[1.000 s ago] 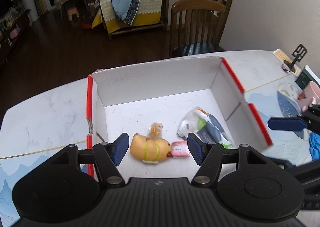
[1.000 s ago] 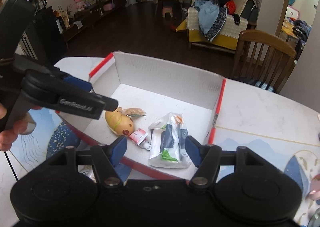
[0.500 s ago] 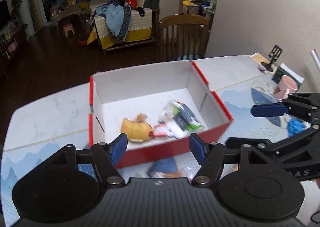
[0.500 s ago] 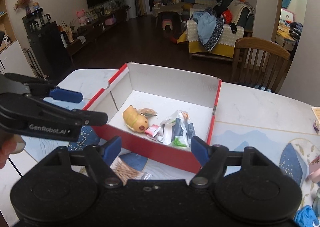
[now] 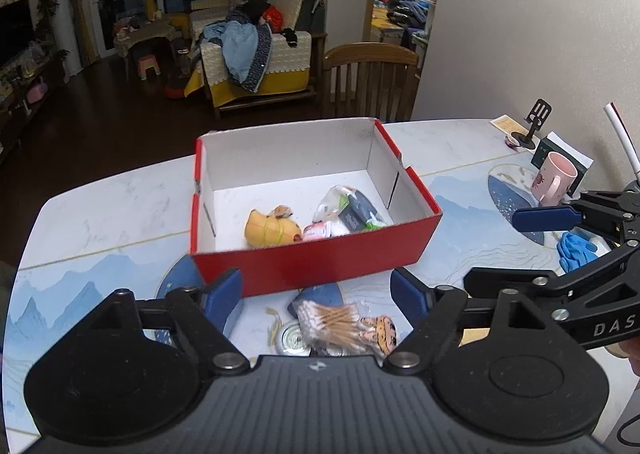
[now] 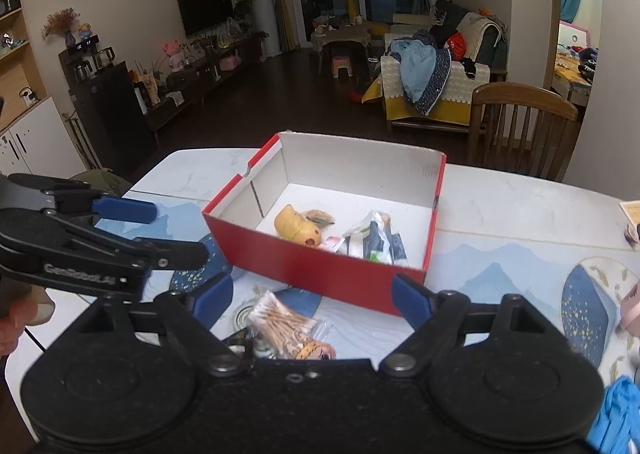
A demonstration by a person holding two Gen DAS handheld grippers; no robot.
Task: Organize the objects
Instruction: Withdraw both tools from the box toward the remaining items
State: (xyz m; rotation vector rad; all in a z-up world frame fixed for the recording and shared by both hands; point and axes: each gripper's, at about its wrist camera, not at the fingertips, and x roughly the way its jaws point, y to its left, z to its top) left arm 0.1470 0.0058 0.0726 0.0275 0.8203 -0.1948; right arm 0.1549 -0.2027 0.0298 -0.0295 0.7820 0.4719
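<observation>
A red box (image 5: 316, 264) (image 6: 320, 266) with a white inside stands on the table. In it lie a yellow plush toy (image 5: 270, 232) (image 6: 298, 228), a small pink packet (image 5: 316, 232) and a clear plastic packet (image 5: 352, 210) (image 6: 376, 240). In front of the box, a bag of cotton swabs (image 5: 328, 320) (image 6: 280, 320) lies beside a small striped figure (image 5: 378, 330) (image 6: 316, 350). My left gripper (image 5: 316, 294) (image 6: 176, 232) hovers above these, its jaws opening with nothing between them. My right gripper (image 6: 312, 296) (image 5: 496, 250) hangs beside it, jaws also opening and holding nothing.
A pink mug (image 5: 554, 178), a black phone stand (image 5: 534, 122) and a blue glove (image 5: 576, 250) (image 6: 616, 410) lie at the table's right. A wooden chair (image 5: 370, 82) stands behind the table. A hand (image 6: 16, 318) holds the left gripper.
Both grippers have drawn back and upward from over the box, and their jaws have widened. The swab bag and the figure in front of the box have come into view.
</observation>
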